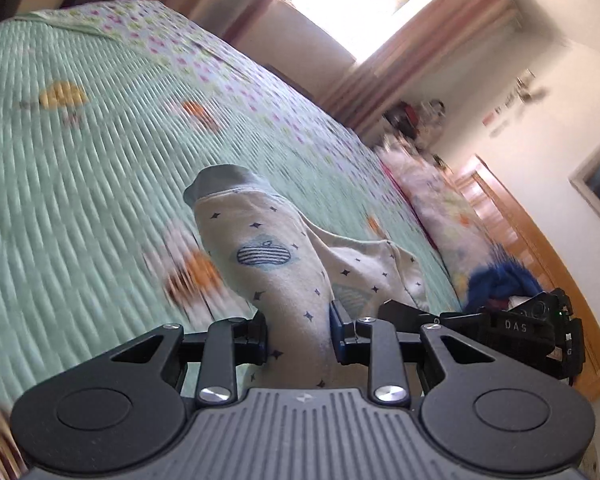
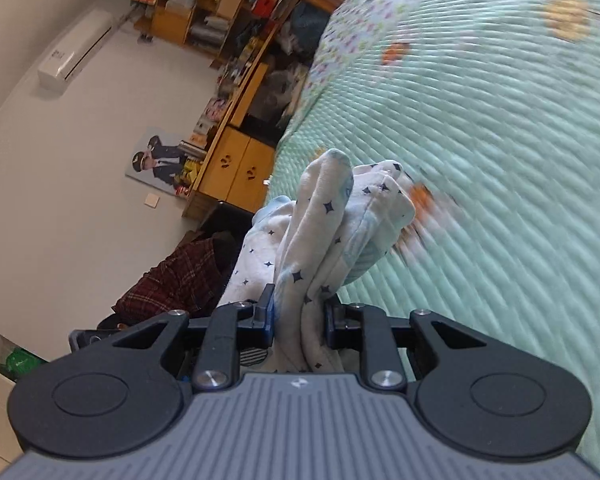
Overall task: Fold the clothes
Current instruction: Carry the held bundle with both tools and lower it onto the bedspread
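Note:
A white garment with small dark stars and a striped blue print (image 1: pixel 268 264) is bunched between the jaws of my left gripper (image 1: pixel 300 334), which is shut on it; a grey cuff tops the bunch. The same white star-print garment (image 2: pixel 320 224) stands up in folds from my right gripper (image 2: pixel 299 318), also shut on it. Both hold the cloth lifted above the mint-green quilted bed (image 1: pixel 80 168). In the left wrist view the right gripper's black body (image 1: pixel 528 328) shows at the right edge, close beside the left one.
Pillows (image 1: pixel 432 200) and a blue cloth (image 1: pixel 504 284) lie at the bed's head by a wooden headboard (image 1: pixel 540 248). Beyond the bed's other side stand wooden shelves and cabinets (image 2: pixel 240 160) and a chair with a plaid garment (image 2: pixel 176 276). The quilt (image 2: pixel 500 140) is blurred.

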`<state>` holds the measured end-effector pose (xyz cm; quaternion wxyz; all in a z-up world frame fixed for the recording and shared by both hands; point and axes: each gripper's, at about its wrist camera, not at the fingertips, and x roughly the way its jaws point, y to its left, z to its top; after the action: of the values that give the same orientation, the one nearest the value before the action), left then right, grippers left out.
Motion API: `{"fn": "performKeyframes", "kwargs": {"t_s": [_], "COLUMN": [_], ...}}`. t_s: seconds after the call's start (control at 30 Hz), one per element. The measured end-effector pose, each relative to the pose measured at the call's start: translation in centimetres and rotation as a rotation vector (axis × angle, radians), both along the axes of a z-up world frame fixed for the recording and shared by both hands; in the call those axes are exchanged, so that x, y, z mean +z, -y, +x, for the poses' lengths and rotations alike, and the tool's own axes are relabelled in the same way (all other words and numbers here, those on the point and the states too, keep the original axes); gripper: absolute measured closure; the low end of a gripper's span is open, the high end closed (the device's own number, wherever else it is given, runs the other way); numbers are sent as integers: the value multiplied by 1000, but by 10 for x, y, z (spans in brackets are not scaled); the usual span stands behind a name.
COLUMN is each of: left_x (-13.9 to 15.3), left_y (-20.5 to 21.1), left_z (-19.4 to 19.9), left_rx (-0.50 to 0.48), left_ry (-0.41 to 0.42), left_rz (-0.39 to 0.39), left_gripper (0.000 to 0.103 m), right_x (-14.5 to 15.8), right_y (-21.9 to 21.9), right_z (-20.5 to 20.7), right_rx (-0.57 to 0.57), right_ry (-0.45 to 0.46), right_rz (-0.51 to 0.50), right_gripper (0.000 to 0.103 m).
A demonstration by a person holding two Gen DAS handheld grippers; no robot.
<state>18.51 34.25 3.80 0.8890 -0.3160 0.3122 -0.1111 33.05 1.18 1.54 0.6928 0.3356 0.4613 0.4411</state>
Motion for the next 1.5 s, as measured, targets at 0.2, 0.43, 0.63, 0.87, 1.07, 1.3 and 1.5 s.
{"fn": "performKeyframes", "kwargs": {"t_s": [0.2, 0.43, 0.63, 0.87, 1.07, 1.3, 1.5], "left_x": [46, 109, 120, 81, 6, -80, -42], "left_y": [-83, -193, -287, -350, -374, -402, -415], "left_z": [78, 174, 254, 335, 379, 384, 348], "left_rx": [75, 123, 121, 135, 165, 273, 316], "left_ry": [-50, -105, -152, -179, -288, -448, -354], "left_rz": [12, 13, 7, 88, 162, 237, 339], "left_gripper": [73, 73, 73, 73, 72, 48, 29], "right_x": [42, 110, 117, 69, 11, -68, -36], "right_y": [-97, -218, -310, -378, -409, -420, -398], "right_z": [78, 168, 241, 308, 347, 355, 329], "right_rx": [62, 87, 65, 30, 13, -41, -67], "right_ry": [1, 15, -9, -26, -9, -49, 99], "right_rz": [-31, -89, -103, -87, -162, -405, -434], "right_gripper": [78, 78, 78, 78, 78, 76, 76]}}
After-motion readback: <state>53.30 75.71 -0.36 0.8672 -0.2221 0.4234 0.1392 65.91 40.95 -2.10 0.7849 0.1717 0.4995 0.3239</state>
